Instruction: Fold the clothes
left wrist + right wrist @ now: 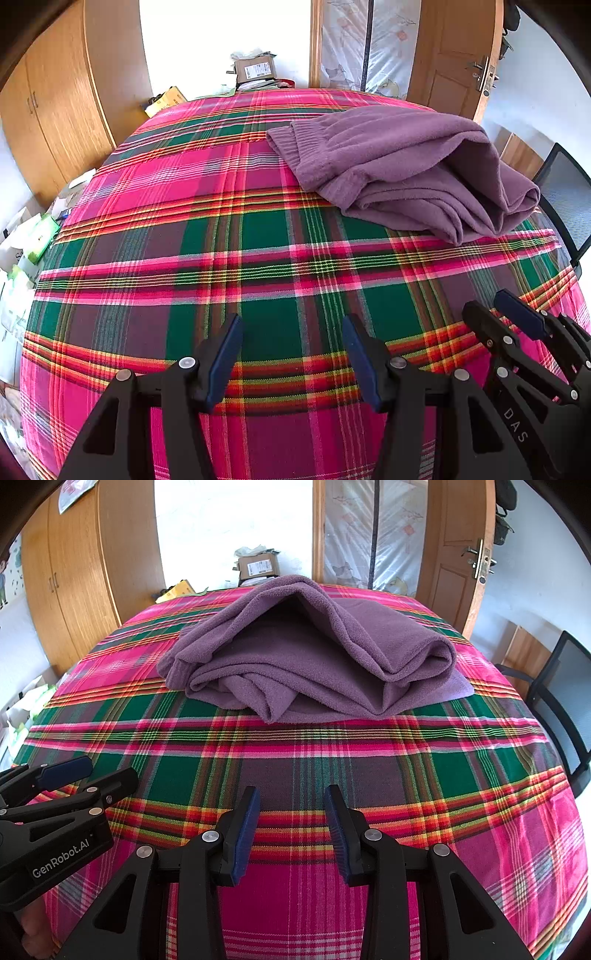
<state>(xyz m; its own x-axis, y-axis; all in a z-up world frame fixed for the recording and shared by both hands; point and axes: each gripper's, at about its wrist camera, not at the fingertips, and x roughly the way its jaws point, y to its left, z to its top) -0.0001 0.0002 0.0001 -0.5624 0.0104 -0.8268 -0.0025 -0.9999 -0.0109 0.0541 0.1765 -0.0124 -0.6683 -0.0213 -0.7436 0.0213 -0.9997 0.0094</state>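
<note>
Two grippers I hold, left gripper (291,354) and right gripper (291,825), jaws spread, empty | pink-green plaid bedspread (295,760) | crumpled purple fleece garment (314,657) | open cardboard box (258,566), contents unclear

Open plaid bedspread (295,760) before purple garment (314,657)

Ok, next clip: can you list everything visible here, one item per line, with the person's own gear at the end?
purple fleece garment: one, purple, loosely bundled on the far half of the bed, touching neither claw
plaid bedspread: one, pink, green and red, covering the bed
wardrobe: one, wooden, left of the bed
cardboard box: one, brown, beyond the far edge of the bed
yellow box: one, yellow, far left corner of the bed
door: one, wooden with metal handle, far right
office chair: one, black, right of the bed
packages: several, white and green, on the floor at left
left claw: one, black with blue pads, open, empty, over the near bedspread
right claw: one, same colours, open, empty
</note>
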